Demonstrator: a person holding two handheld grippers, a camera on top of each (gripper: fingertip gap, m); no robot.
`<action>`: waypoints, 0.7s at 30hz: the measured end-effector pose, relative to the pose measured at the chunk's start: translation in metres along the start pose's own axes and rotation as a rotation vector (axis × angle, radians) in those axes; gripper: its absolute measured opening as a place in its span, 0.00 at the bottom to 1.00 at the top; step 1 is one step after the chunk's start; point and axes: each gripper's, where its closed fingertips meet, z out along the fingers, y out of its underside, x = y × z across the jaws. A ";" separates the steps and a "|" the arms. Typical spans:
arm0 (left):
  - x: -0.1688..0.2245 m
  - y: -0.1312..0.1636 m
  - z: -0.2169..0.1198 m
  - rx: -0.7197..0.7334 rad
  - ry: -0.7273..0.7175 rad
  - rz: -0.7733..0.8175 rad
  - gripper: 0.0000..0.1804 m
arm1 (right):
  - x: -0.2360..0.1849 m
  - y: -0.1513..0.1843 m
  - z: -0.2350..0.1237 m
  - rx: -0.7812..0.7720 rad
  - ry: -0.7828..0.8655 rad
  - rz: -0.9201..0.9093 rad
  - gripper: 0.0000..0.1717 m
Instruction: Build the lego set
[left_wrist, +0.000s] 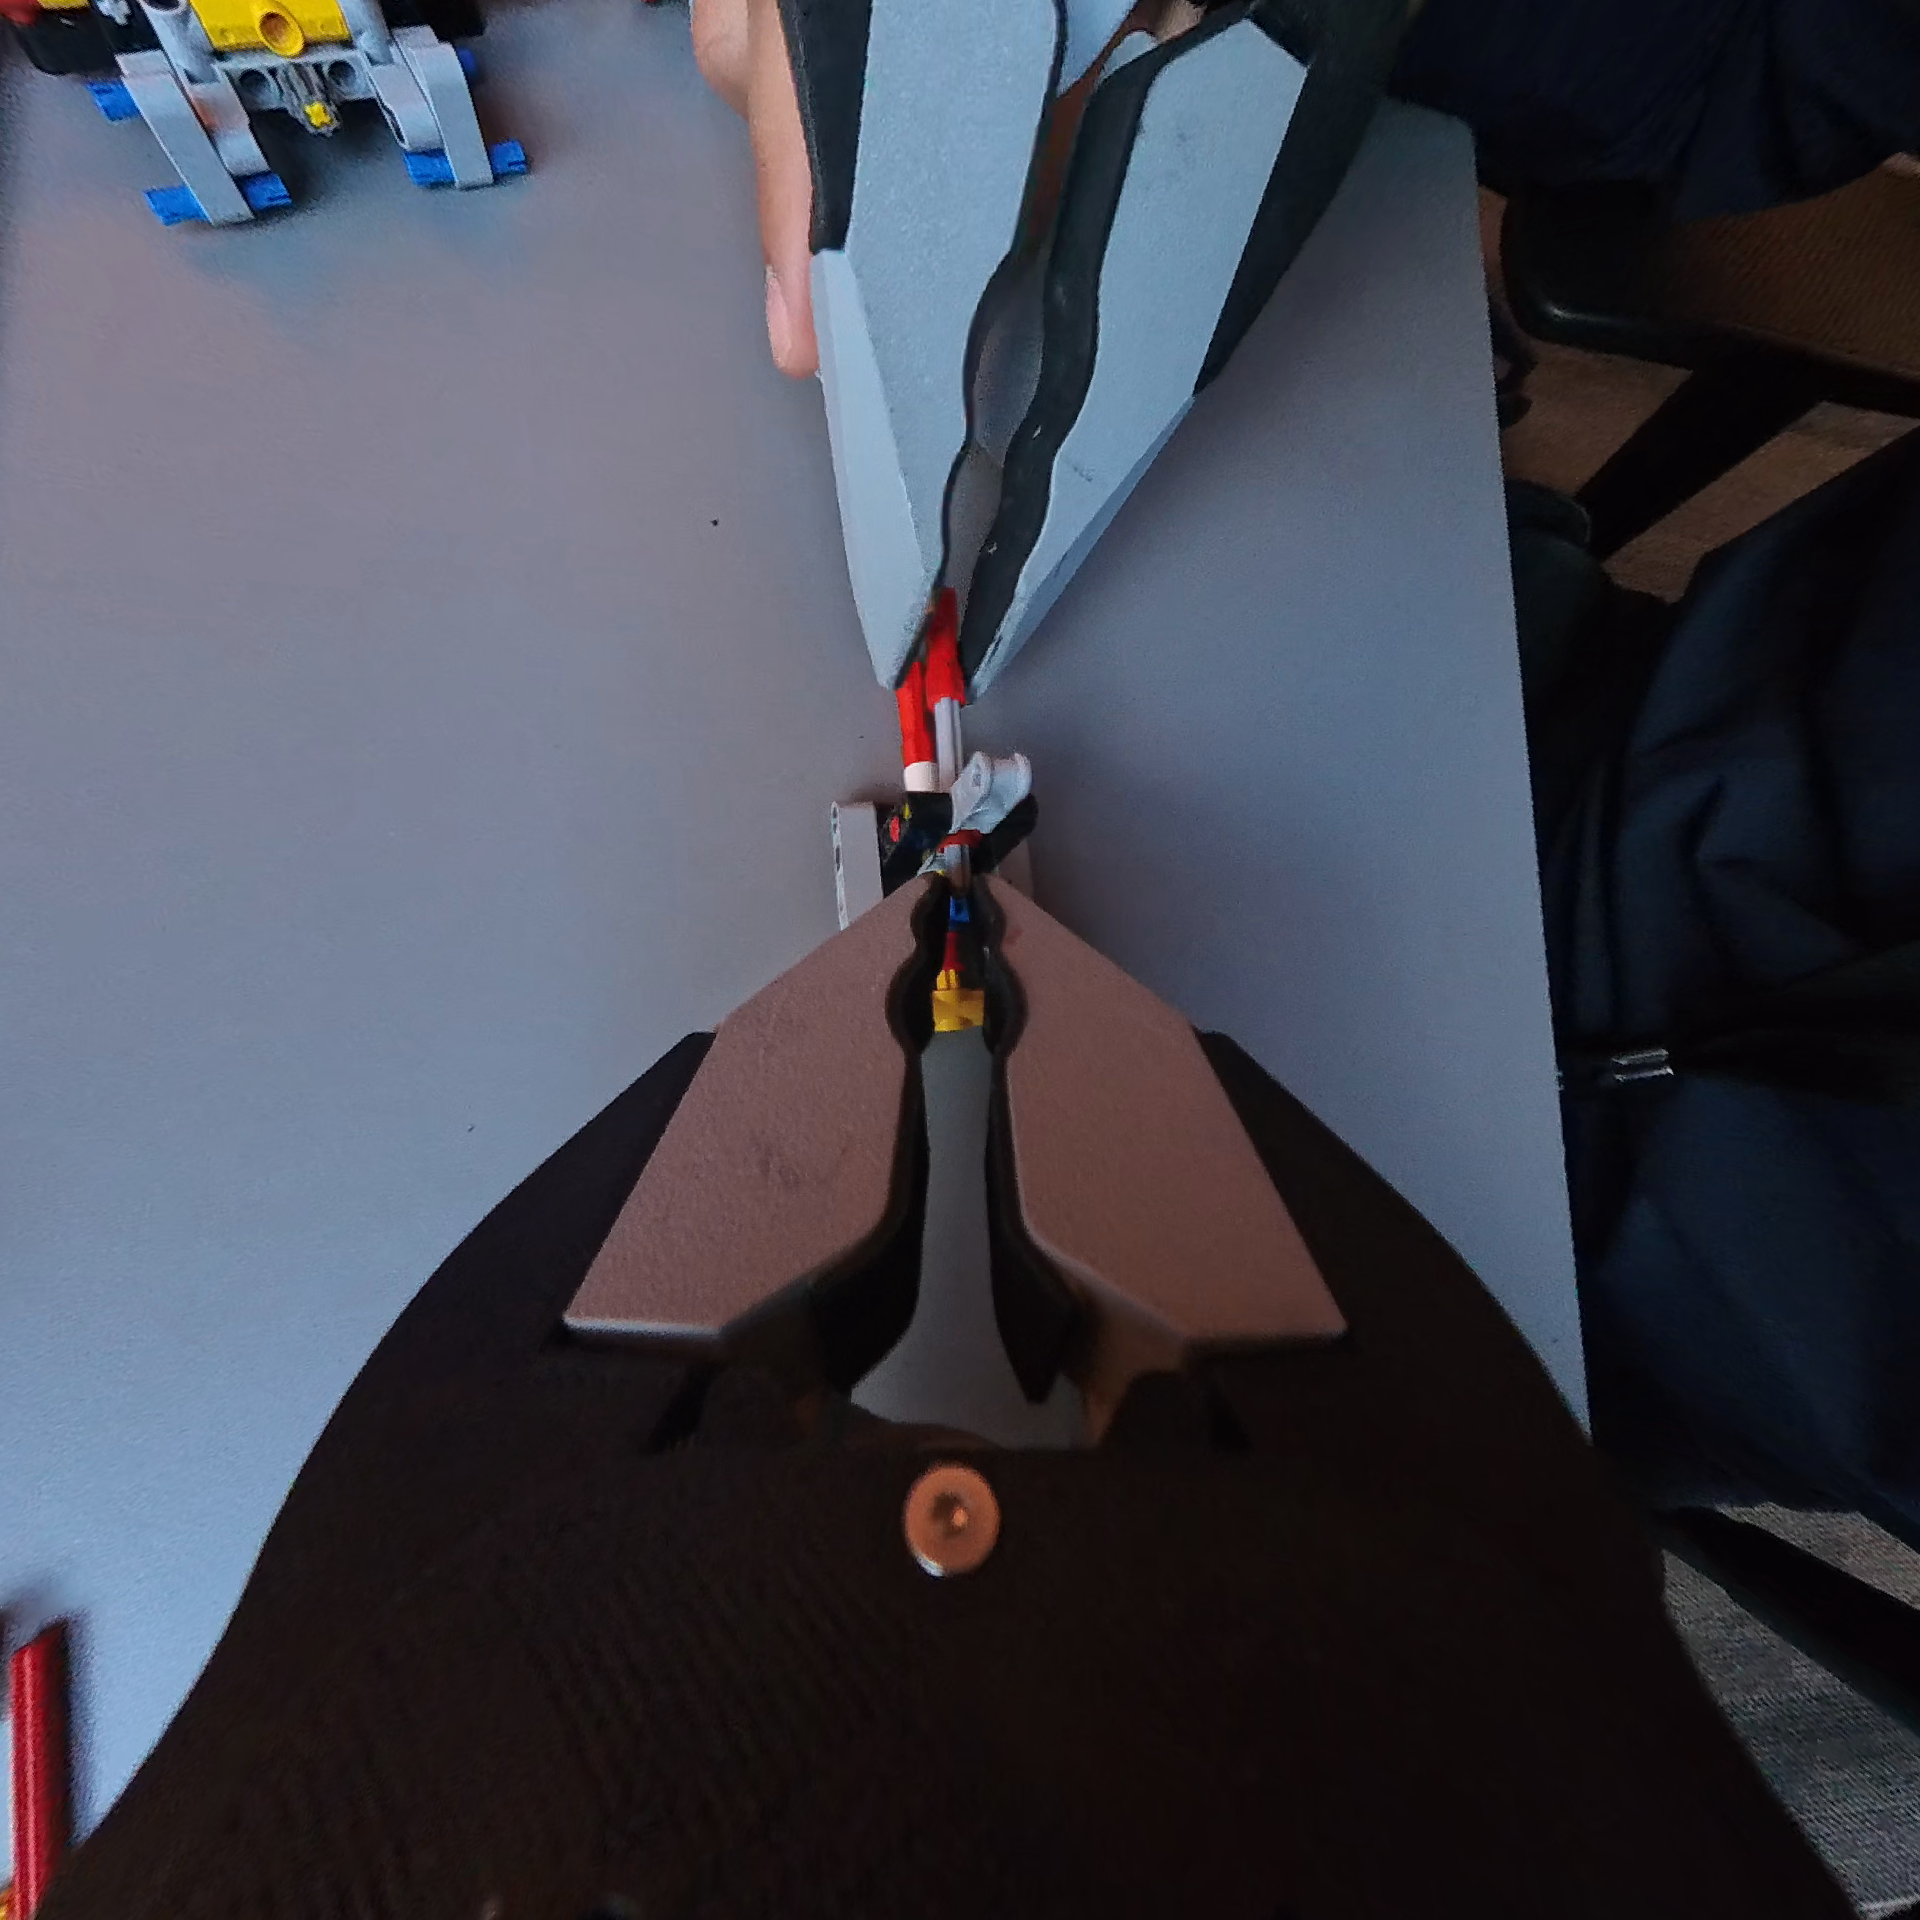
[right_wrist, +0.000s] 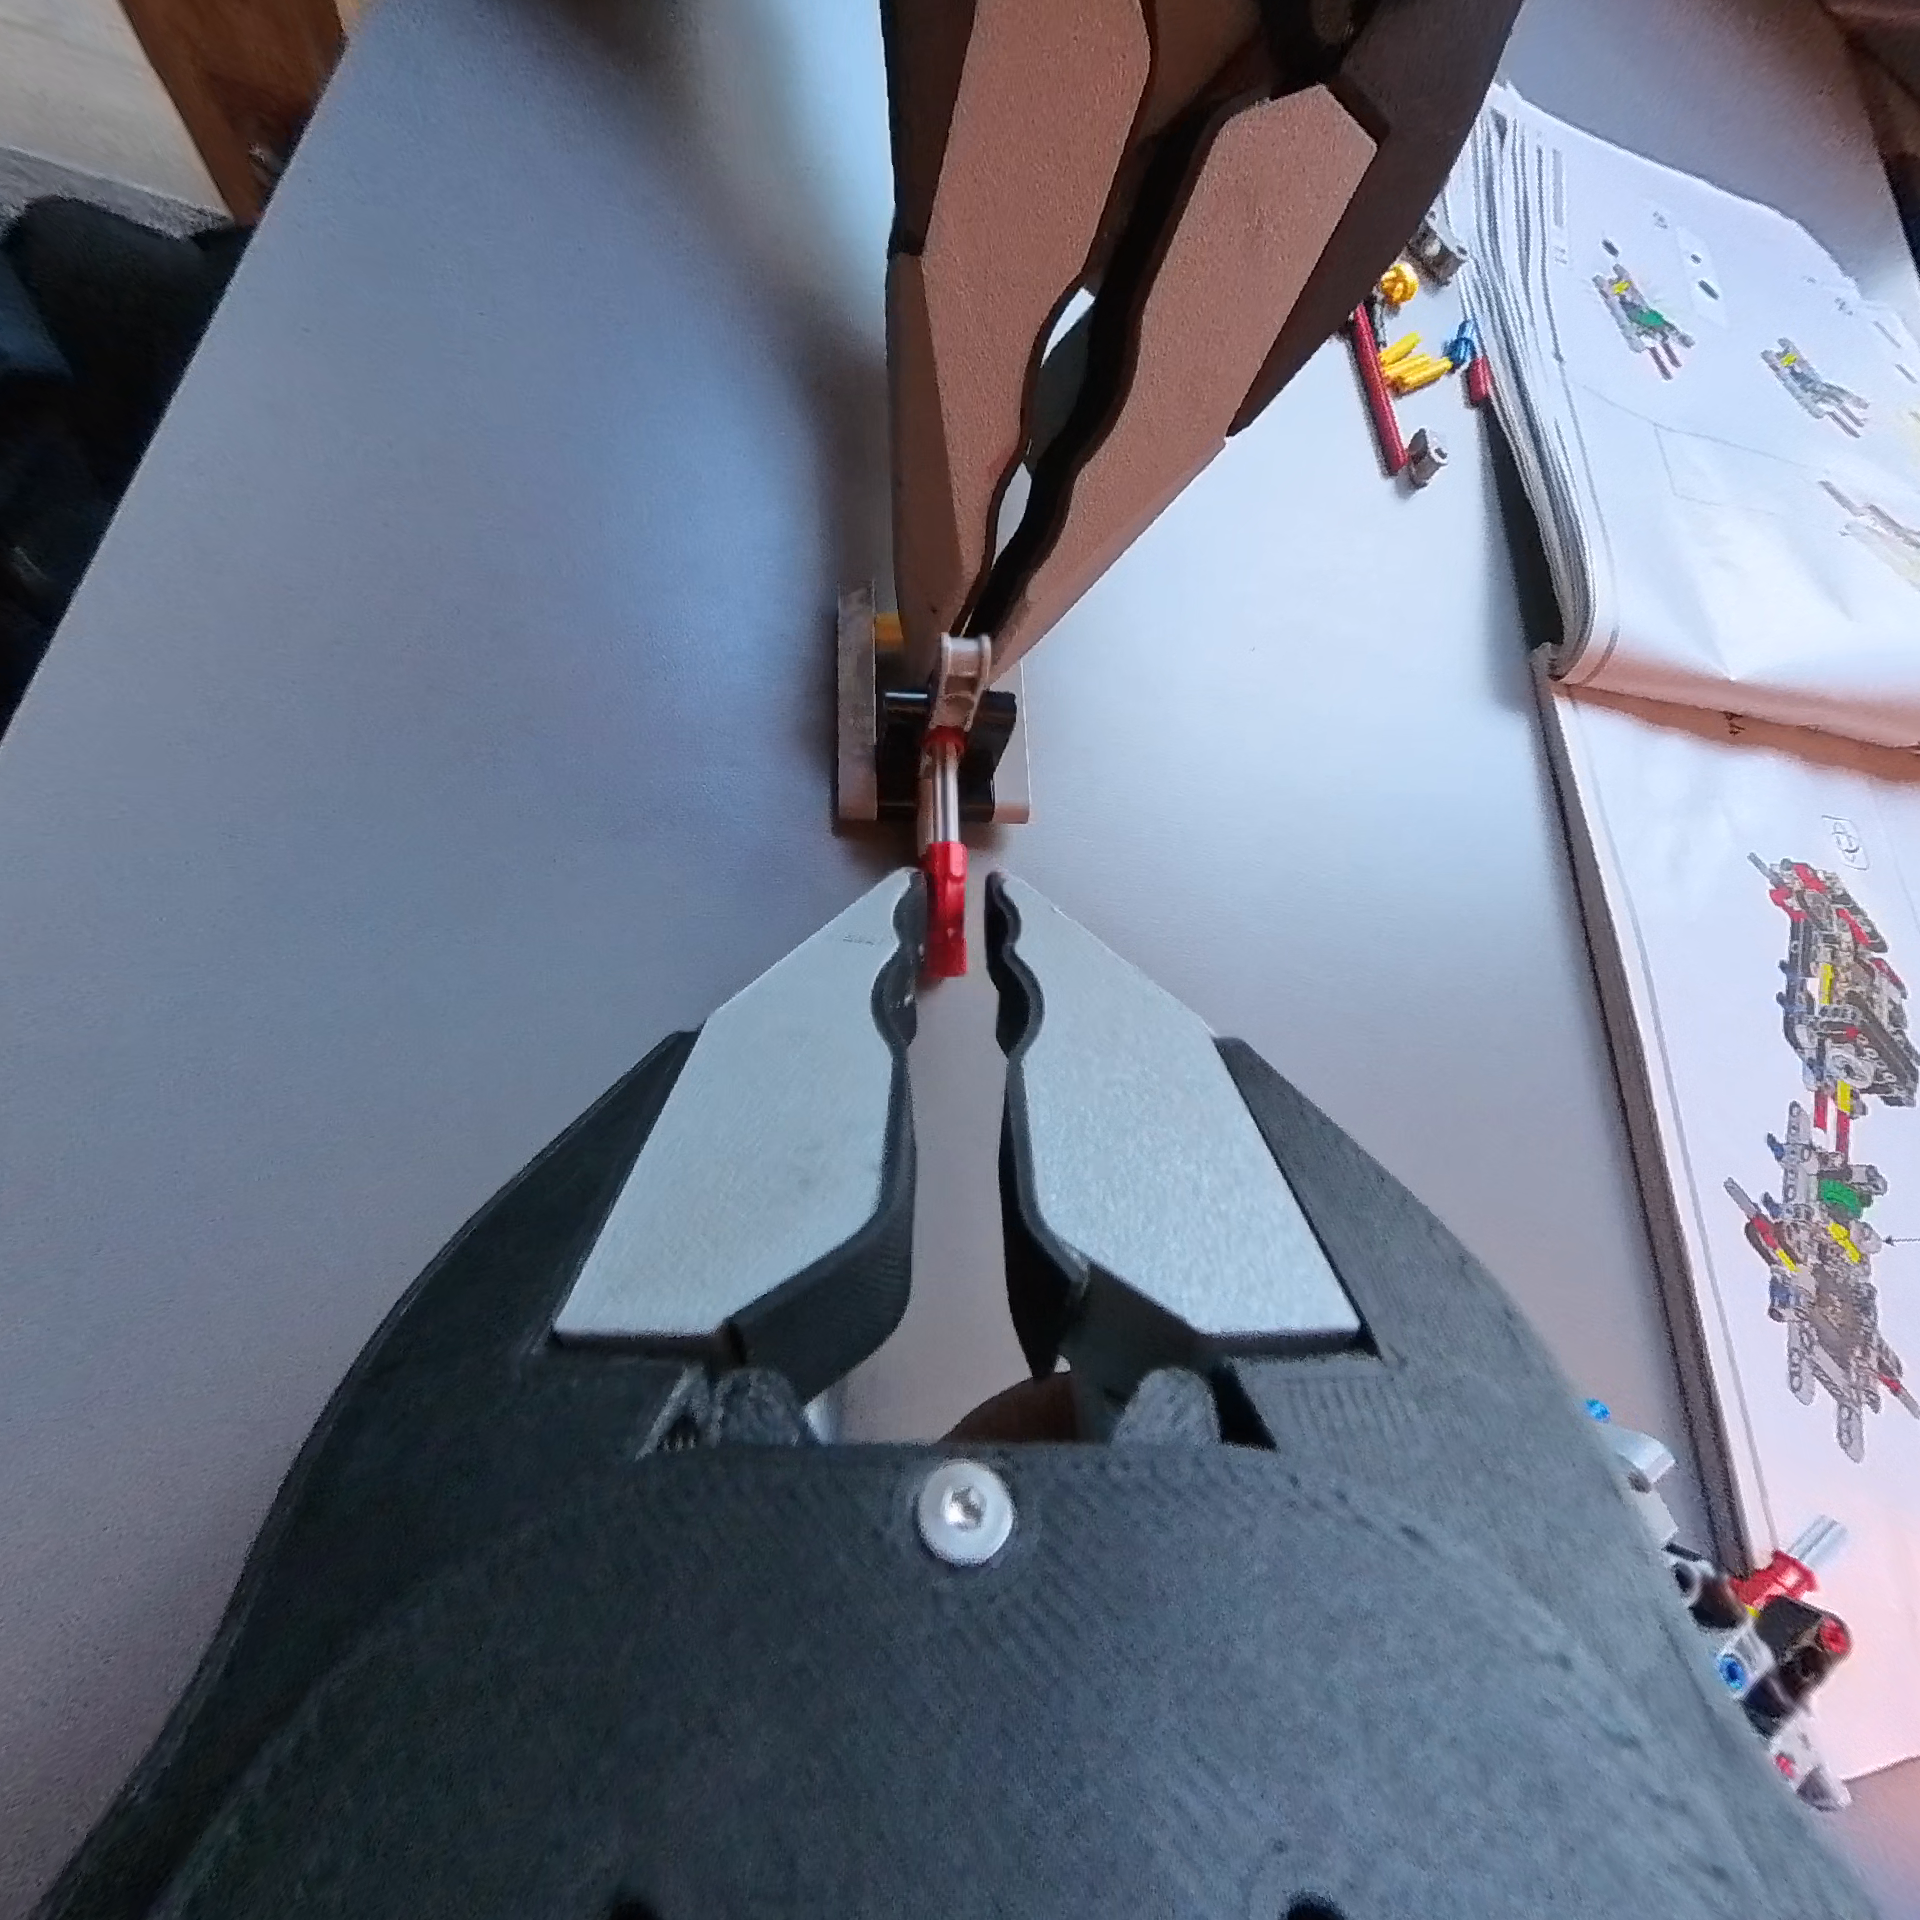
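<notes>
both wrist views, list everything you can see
table: 1, grey, under everything
small build: 1, grey and black, table centre
rod: 1, grey, rising from the build
grey connector: 1, on the rod's far end
red connector: 1, on the rod's near end
model: 1, grey, yellow and blue, far corner
booklet: 1, white, open, table edge
loose parts: several, red, yellow, blue, beside the booklet
part cluster: 1, black, red, blue, on the booklet
red bar: 1, near table edge
hand: 1, behind the right gripper
left gripper: brown fingers, shut, tips at the grey connector
right gripper: grey fingers, open, around the red connector, one side clear
</notes>
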 end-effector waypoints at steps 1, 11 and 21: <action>0.000 0.000 0.000 0.001 0.000 -0.001 0.00 | -0.001 0.001 0.001 -0.003 -0.004 0.000 0.04; 0.000 0.000 0.001 0.001 0.003 -0.006 0.00 | -0.004 -0.002 -0.001 0.013 -0.015 -0.016 0.02; 0.001 0.000 0.000 0.005 0.010 -0.006 0.00 | -0.004 -0.006 -0.005 0.050 -0.026 0.002 0.01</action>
